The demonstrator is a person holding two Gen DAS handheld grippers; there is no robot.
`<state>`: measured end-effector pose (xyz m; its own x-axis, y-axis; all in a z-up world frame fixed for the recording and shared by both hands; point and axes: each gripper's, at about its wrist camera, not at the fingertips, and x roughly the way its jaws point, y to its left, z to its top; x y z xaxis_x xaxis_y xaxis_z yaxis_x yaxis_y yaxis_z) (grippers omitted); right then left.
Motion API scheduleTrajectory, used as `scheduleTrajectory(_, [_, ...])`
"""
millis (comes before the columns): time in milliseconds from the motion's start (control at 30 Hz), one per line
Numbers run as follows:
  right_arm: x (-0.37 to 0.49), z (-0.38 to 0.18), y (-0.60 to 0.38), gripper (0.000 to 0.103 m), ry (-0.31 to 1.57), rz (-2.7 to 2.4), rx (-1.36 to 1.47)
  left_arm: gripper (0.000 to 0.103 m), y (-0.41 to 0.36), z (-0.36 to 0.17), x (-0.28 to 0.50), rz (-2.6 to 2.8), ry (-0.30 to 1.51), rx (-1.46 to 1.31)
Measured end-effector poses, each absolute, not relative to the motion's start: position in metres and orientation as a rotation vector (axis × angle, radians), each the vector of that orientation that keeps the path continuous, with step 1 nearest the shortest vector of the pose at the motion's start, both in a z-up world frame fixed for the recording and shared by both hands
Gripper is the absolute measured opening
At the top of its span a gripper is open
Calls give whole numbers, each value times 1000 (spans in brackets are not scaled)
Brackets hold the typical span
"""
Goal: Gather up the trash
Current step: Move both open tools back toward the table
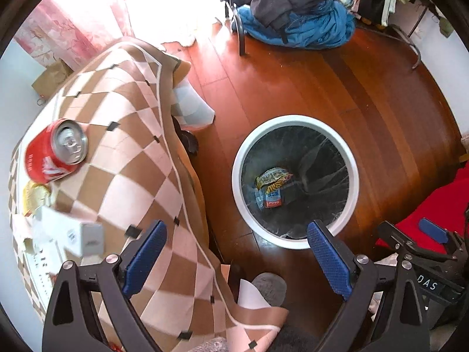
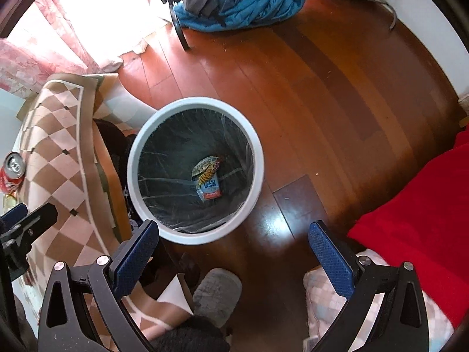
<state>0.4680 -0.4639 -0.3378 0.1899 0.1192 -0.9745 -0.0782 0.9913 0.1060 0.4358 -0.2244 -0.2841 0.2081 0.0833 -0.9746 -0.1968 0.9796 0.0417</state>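
A white-rimmed trash bin point(image 1: 295, 122) point(image 2: 195, 102) with a dark liner stands on the wooden floor. Crumpled snack wrappers point(image 1: 272, 184) point(image 2: 208, 177) lie at its bottom. On the checkered tablecloth point(image 1: 123, 158) to the left lies a red soda can point(image 1: 52, 152) point(image 2: 11, 173) on its side. Near it are a yellow wrapper point(image 1: 35, 196) and a white box point(image 1: 73, 234). My left gripper point(image 1: 237, 252) is open and empty, between table edge and bin. My right gripper point(image 2: 234, 249) is open and empty, just short of the bin. The right gripper also shows in the left wrist view point(image 1: 422, 243).
A blue and dark pile of clothing point(image 1: 296, 17) point(image 2: 237, 0) lies on the floor at the back by a black chair leg point(image 1: 241, 38). Red fabric point(image 2: 416, 214) covers the right side. A grey slipper point(image 2: 217, 293) sits near the front. Pink curtains point(image 1: 58, 29) hang at the back left.
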Motion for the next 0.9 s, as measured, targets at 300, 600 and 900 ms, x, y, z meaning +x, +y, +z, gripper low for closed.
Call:
scheduleTrajectory(300, [432, -251, -460, 103, 1247, 148, 29, 98, -225, -219, 397, 179, 1233, -126])
scheduleTrajectory(600, [392, -155, -434, 103, 1102, 196, 80, 98, -199, -139, 345, 203, 1079, -174])
scheduleTrajectory(900, [358, -124, -328, 103, 1097, 423, 15, 98, -106, -113, 284, 354, 996, -249])
